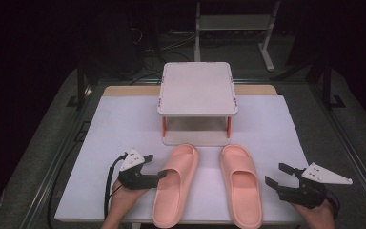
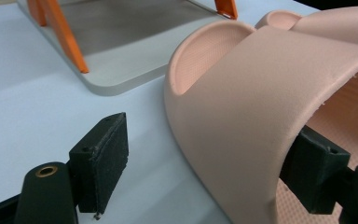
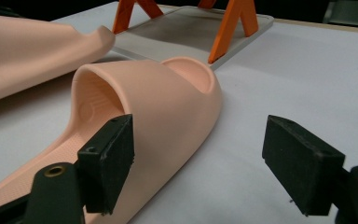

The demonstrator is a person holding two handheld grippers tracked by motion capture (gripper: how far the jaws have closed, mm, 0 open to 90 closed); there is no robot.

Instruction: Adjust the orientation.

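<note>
Two pink slippers lie side by side on the white table, toes toward the far side: the left slipper [image 1: 174,186] and the right slipper [image 1: 240,186]. My left gripper [image 1: 156,166] is at the left slipper's outer side, open. In the left gripper view, the side of the strap of the left slipper [image 2: 242,107] stands between the jaws: one pad [image 2: 100,158] is clear of it outside, the other pad [image 2: 314,170] is under the strap. My right gripper [image 1: 275,174] is open just right of the right slipper [image 3: 168,102], with bare table between its jaws.
A small grey two-level shelf [image 1: 198,90] on orange legs stands just beyond the slippers' toes; its base plate [image 2: 121,56] lies close to the left slipper's toe. The table's front edge is near the person's hands. Dark floor and cables surround the table.
</note>
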